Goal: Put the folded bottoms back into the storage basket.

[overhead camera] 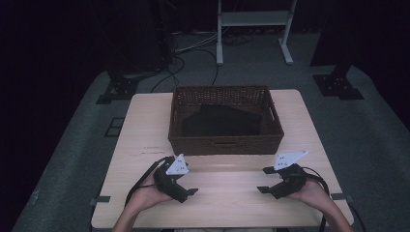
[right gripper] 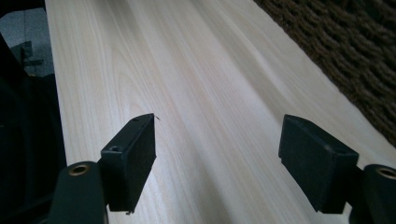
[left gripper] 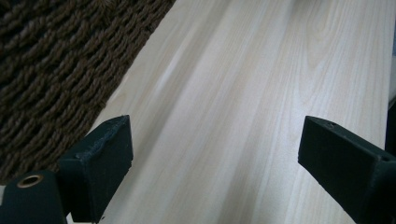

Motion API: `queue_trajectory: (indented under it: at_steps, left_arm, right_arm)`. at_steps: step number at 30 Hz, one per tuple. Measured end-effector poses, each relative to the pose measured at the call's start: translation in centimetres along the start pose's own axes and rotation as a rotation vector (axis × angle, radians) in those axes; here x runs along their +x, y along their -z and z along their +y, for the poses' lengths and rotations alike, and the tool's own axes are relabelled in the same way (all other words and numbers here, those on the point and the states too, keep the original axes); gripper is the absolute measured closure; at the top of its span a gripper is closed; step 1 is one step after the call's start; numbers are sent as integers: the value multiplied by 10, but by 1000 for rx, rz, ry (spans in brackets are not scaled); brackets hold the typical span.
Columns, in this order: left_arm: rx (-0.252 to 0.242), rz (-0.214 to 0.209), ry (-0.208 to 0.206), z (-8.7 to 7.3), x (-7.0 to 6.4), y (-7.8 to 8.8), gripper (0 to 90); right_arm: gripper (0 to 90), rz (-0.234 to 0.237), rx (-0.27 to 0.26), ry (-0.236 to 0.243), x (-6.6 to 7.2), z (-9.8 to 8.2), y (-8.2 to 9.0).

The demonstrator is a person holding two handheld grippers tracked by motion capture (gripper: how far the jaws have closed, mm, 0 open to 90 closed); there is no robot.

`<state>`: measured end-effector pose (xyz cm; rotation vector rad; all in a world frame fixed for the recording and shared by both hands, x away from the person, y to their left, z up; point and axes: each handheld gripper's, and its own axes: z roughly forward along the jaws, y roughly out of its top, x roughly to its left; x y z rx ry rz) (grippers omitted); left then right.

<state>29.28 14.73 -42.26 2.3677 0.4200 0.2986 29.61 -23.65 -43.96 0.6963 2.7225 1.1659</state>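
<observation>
On the left, the left gripper (overhead camera: 189, 187) rests low on the bare wooden table (overhead camera: 145, 125) with its jaws spread wide and nothing between them, just in front of the woven basket (overhead camera: 225, 143). In the middle, the dark folded cloth (overhead camera: 223, 121) lies inside that basket — by the look of it the putting-away is done, or else the taking-out has not begun. On the right, the right gripper (overhead camera: 265, 179) sits the same way — jaws apart, holding nothing, near the basket's front wall.
</observation>
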Motion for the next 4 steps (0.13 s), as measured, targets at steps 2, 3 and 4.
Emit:
queue_trajectory:
  at_steps: [2,3,4]
  left_arm:
    - [4,4,-2,-2,-2,-1,91]
    - [3,1,0,-3,-3,-1,90]
    - [3,1,0,-3,-3,-1,90]
  right_arm:
    - [257,-3,-7,-3,1,-3,0]
    - [255,-3,-11,-5,2,-5,0]
    - [255,-3,-11,-5,2,-5,0]
